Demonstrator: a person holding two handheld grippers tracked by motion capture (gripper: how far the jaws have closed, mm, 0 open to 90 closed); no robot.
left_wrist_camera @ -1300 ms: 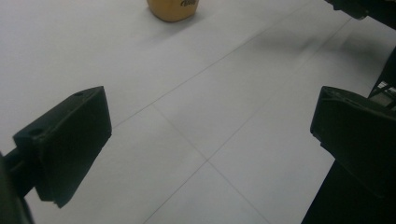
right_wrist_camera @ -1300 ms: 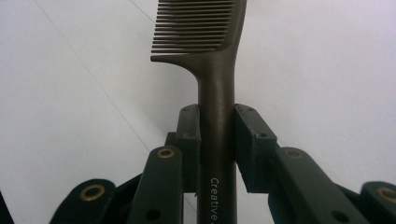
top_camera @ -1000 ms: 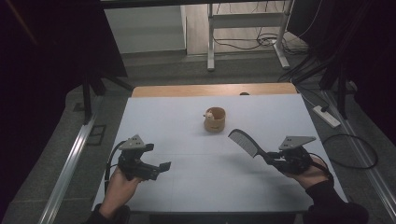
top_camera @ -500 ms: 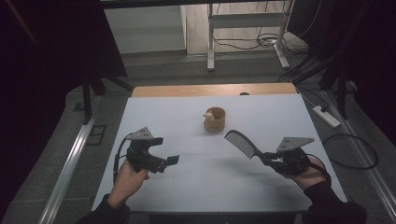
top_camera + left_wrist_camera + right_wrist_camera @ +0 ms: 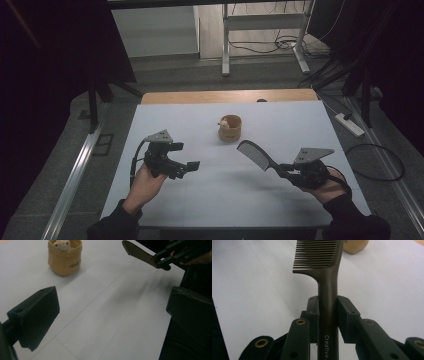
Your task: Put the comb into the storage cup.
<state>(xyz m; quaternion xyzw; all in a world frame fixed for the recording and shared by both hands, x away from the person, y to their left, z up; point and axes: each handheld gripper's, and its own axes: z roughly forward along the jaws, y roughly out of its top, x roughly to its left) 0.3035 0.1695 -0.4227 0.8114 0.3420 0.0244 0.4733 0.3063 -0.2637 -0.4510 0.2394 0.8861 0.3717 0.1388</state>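
A dark comb (image 5: 252, 154) is held by its handle in my right gripper (image 5: 281, 170), which is shut on it at the right of the white table (image 5: 225, 205). Its teeth end is raised and points toward the far left. In the right gripper view the pads clamp the comb (image 5: 322, 255) handle from both sides, at the right gripper (image 5: 328, 312). A small tan pouch (image 5: 230, 128) with a cream figure inside stands upright near the table's middle. My left gripper (image 5: 187, 167) is held above the left part of the table, open and holding nothing. From the left gripper (image 5: 113, 315), the pouch (image 5: 64, 258) lies ahead to the left.
A wooden strip (image 5: 230, 96) runs along the table's far edge. Beyond it on the floor stand a metal frame (image 5: 225, 45) and cables. A power strip (image 5: 348, 125) lies on the floor at the right. Bare table surface lies between the two grippers.
My left hand has lifted and moved forward and toward the table's middle. The right gripper has held its place with the comb still in it.
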